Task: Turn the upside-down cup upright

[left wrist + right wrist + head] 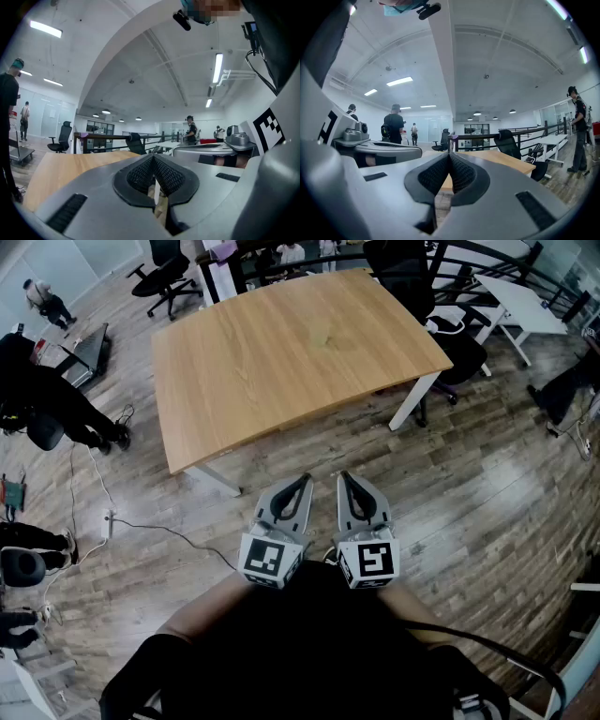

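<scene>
No cup shows in any view. The wooden table (291, 352) stands ahead with a bare top. My left gripper (305, 479) and right gripper (344, 476) are held side by side, level, over the floor in front of the table's near edge. Both are shut with nothing between the jaws. In the left gripper view the left gripper (153, 157) has its black pads pressed together, with the table top (70, 168) beyond. The right gripper (449, 154) is likewise shut, and the table (506, 159) lies ahead to the right.
Black office chairs (167, 277) stand behind the table and another (450, 334) at its right end. A white desk (520, 306) is at the far right. A person (56, 399) stands at the left, with cables (141, 526) on the wooden floor. A railing (525, 133) runs beyond the table.
</scene>
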Motion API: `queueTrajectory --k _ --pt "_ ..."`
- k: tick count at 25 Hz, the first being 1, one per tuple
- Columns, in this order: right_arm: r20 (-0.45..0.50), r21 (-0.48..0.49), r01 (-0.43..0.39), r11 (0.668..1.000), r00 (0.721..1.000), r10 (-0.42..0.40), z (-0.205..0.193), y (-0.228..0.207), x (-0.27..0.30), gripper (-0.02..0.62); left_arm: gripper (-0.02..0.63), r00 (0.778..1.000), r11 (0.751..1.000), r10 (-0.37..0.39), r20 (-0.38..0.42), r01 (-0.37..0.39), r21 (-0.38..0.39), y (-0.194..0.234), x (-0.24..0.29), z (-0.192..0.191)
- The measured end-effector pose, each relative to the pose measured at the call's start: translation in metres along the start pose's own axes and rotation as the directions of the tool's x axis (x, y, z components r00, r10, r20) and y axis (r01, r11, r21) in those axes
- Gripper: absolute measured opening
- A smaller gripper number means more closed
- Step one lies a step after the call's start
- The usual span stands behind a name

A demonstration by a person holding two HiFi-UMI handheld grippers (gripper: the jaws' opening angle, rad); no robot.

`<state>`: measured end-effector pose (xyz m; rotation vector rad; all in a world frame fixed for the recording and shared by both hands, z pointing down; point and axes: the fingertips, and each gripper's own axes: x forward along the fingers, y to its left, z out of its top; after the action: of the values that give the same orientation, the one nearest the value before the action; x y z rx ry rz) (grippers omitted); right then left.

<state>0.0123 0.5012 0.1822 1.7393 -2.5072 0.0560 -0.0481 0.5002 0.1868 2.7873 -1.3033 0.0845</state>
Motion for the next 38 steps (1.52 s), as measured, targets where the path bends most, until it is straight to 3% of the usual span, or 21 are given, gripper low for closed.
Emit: queueTrajectory --k 15,23,30,38 --pt "0.016 -0.019 0.044 0.999 0.999 -0.043 0.012 0.032 0.038 0.014 0.008 0.999 0.999 -0.039 0.020 0.039 0.009 0.050 -0.010 0.007" --pt "0.006 0.051 0.110 0.993 0.994 -0.111 0.008 0.048 0.065 0.012 0.008 0.997 0.998 -0.065 0.032 0.066 -0.012 0.092 -0.019 0.001" --pt "-0.052 0.052 0.098 0.994 0.994 -0.096 -0.004 0.007 0.130 0.014 0.008 0.998 0.997 -0.060 -0.009 0.059 -0.058 0.132 0.043 -0.008" --pt "-0.075 0.058 0.039 0.998 0.997 -0.035 -0.028 -0.038 0.243 0.014 0.008 0.998 0.999 0.016 -0.067 -0.018 -0.027 0.209 0.115 -0.029"
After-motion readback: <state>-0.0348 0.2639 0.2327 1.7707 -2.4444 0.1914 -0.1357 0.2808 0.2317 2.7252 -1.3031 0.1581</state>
